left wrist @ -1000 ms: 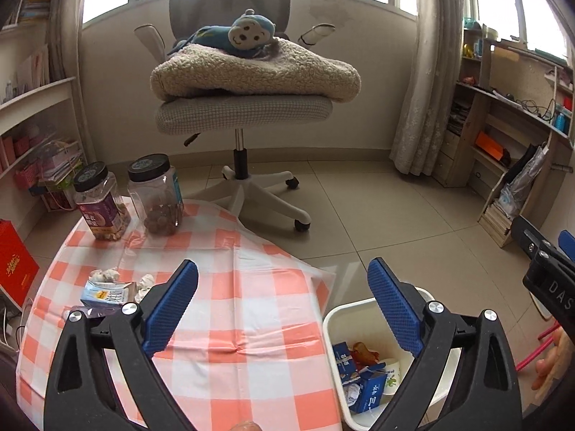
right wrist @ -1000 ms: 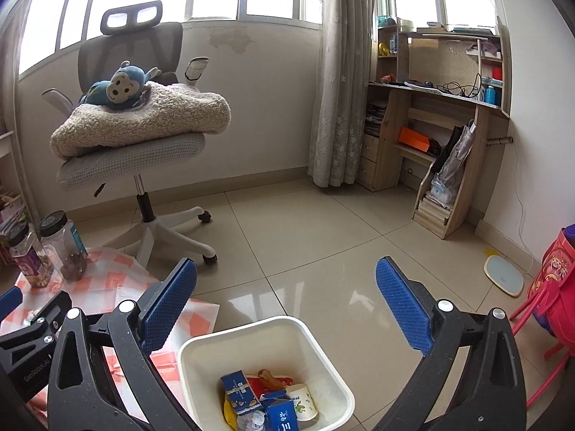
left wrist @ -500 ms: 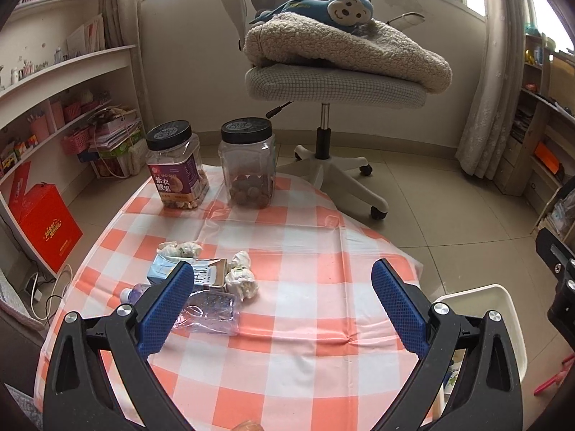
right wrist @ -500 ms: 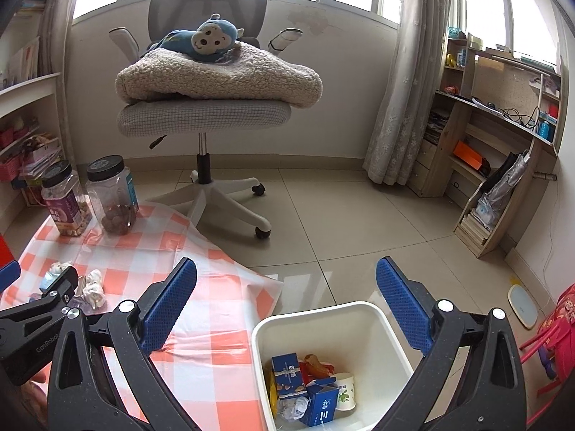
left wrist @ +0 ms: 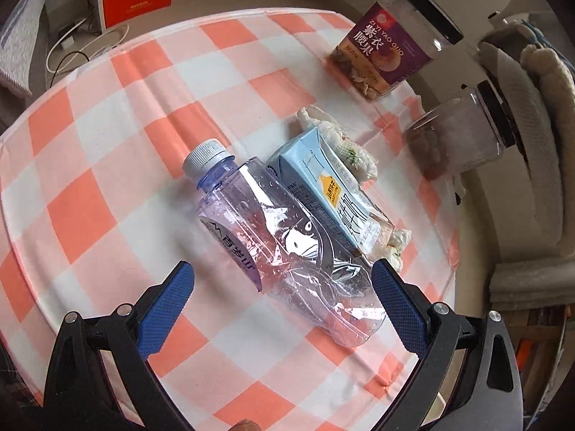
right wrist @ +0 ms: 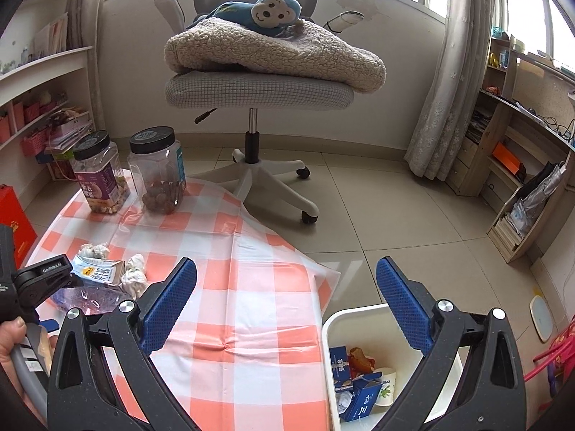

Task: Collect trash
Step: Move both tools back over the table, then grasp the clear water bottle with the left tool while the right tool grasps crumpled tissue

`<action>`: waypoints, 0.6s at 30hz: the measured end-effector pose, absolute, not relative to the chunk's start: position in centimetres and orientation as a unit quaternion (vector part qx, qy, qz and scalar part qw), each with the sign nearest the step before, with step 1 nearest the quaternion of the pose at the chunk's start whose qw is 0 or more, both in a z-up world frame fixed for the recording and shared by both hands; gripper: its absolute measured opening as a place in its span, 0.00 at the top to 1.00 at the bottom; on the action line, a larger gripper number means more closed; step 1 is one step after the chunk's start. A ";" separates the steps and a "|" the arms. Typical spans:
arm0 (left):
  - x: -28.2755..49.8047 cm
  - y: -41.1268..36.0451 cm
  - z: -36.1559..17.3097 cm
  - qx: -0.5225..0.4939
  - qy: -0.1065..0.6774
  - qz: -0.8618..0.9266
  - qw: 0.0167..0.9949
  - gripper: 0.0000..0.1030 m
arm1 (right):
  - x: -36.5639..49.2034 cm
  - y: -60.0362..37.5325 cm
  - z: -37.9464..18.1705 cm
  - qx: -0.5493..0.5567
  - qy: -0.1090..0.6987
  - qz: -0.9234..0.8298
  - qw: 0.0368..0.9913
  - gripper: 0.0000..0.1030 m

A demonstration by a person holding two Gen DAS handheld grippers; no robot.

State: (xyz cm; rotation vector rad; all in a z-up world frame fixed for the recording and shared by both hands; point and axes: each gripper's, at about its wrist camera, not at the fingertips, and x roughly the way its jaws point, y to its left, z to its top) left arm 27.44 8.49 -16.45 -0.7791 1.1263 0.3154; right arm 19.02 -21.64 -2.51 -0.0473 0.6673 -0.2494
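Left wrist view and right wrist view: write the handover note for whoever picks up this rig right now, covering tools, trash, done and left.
Left tool: open, empty, poised low over the crushed plastic water bottle, whose base lies between its fingers.
Right tool: open, empty, held above the table edge and the white trash bin.
On the checkered tablecloth: the bottle, a light blue drink carton touching its side, and crumpled tissues behind and beside the carton.
Two snack jars stand at the far edge.
Done: the bin already holds cartons, a paper cup and scraps.
Left: bottle, carton and tissues.
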 end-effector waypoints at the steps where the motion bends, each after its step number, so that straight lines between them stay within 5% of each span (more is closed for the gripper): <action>1: 28.0 8.3 -17.1 -0.362 0.526 0.140 0.757 0.07 | 19.2 -21.5 -2.7 -0.024 0.330 -0.120 0.936 0.07; 3: 28.7 8.0 -18.6 -0.373 0.543 0.132 0.741 0.08 | 19.7 -21.4 -3.0 -0.018 0.337 -0.111 0.935 0.07; 5: 28.9 7.4 -19.6 -0.385 0.552 0.106 0.732 0.31 | 20.1 -21.4 -3.3 -0.006 0.347 -0.097 0.933 0.07; 8: 28.9 7.0 -18.9 -0.367 0.551 0.071 0.747 0.47 | 21.0 -20.9 -4.1 0.000 0.365 -0.068 0.929 0.07; 18: 23.1 10.3 -10.6 -0.168 0.547 0.013 0.820 0.48 | 22.5 -13.0 -6.6 -0.093 0.378 0.115 0.914 0.07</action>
